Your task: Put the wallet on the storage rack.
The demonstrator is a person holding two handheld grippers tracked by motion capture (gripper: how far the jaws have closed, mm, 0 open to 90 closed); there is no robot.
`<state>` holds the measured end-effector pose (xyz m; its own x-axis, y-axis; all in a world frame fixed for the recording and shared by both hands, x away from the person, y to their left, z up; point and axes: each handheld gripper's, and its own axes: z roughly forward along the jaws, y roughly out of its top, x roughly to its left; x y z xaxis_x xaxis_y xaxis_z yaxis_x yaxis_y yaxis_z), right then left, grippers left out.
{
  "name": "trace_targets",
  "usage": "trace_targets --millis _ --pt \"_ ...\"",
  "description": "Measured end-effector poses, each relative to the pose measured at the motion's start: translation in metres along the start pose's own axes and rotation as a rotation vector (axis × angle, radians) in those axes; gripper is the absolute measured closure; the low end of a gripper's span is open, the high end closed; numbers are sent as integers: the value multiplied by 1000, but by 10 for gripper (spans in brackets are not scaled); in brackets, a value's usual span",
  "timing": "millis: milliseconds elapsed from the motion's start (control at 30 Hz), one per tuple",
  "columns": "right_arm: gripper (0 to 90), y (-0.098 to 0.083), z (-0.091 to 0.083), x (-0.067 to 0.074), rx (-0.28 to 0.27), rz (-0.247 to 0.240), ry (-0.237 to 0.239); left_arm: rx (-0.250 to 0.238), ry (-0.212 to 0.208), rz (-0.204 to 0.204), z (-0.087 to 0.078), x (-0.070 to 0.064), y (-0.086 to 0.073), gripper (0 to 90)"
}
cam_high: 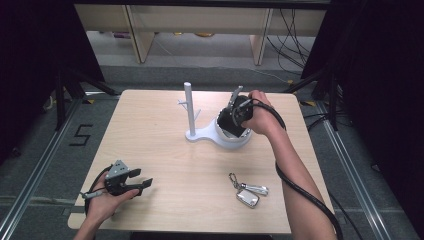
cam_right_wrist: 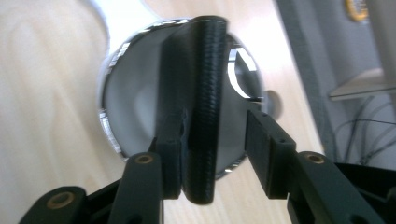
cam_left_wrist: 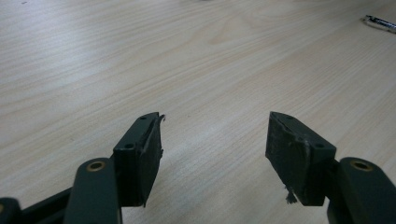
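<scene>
The right claw (cam_right_wrist: 212,161), jaws parted, hangs over the white stand's dish (cam_high: 231,137) with a black textured item (cam_right_wrist: 205,107), possibly a leather key case, apparently just released there, while the keys (cam_high: 249,193) wait on the worktop (cam_high: 160,150) and the left claw (cam_left_wrist: 215,149) rests open.

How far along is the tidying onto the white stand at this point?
Nothing looks finished yet. In hand: the right hand-held gripper is over the white stand's dish, a black leather-like item between its jaws, one pad now clear of it. Left: the keys lie on the table, and the stand's post is bare. The left hand-held gripper rests open.
</scene>
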<state>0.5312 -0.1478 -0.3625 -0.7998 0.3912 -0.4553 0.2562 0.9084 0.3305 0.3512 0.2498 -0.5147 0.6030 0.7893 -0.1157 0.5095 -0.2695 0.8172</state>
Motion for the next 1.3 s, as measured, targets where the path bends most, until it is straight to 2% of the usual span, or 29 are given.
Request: trace_targets --millis 33,100,167,233,333,400,500,533,600,667,733,767,833,900,933,967,1000,1100,1200,1300 --pt "599 -1 -1 -1 -2 17 -20 -10 -5 2 1 0 0 354" --pt "599 -3 -3 -4 -17 13 -58 -5 -7 2 1 0 0 354" --pt "597 -6 -5 -7 -24 29 -93 -9 -8 1 1 0 0 354" --pt "598 -8 -7 -7 -36 70 -109 -8 -9 -5 1 0 -1 353" --pt "612 -11 -8 -9 -45 107 -154 -7 -10 -6 1 -1 -1 353" --pt "608 -13 -8 -10 -56 109 -150 -4 -6 -3 1 -1 0 352" --pt "613 -16 -11 -7 -64 145 -130 -4 2 -4 0 0 0 349" --pt "613 -17 -12 -6 -67 162 -126 3 -7 -2 -1 1 0 349" --pt "608 -21 -16 -5 -83 181 -115 -9 -7 -7 0 1 -1 345" --pt "598 -27 -21 -3 -88 225 -105 -2 2 -14 -1 1 -1 345" --pt "585 -33 -26 1 -90 268 -74 -13 -5 -17 -1 1 -2 344" --pt "588 -36 -28 4 -85 294 -52 -10 -8 -17 -1 2 -2 342" --pt "591 -43 -32 8 -94 302 -35 -8 -7 -24 0 1 -2 339" --pt "597 -50 -36 13 -81 337 -5 -6 -8 -21 0 1 -2 338" --pt "599 -54 -37 15 -89 342 -8 -5 -7 -26 0 0 -3 337" --pt "595 -58 -40 20 -83 390 12 -8 -8 -27 0 0 -3 336" --pt "591 -62 -40 20 -85 376 29 -7 -7 -31 0 0 -4 335" --pt "565 -74 -43 30 -93 417 56 -17 -1 -43 -1 1 -5 331" --pt "558 -86 -46 39 -107 467 40 -24 5 -41 -1 2 -5 330" --pt "557 -97 -47 49 -121 506 70 -22 19 -33 -2 2 -6 329"
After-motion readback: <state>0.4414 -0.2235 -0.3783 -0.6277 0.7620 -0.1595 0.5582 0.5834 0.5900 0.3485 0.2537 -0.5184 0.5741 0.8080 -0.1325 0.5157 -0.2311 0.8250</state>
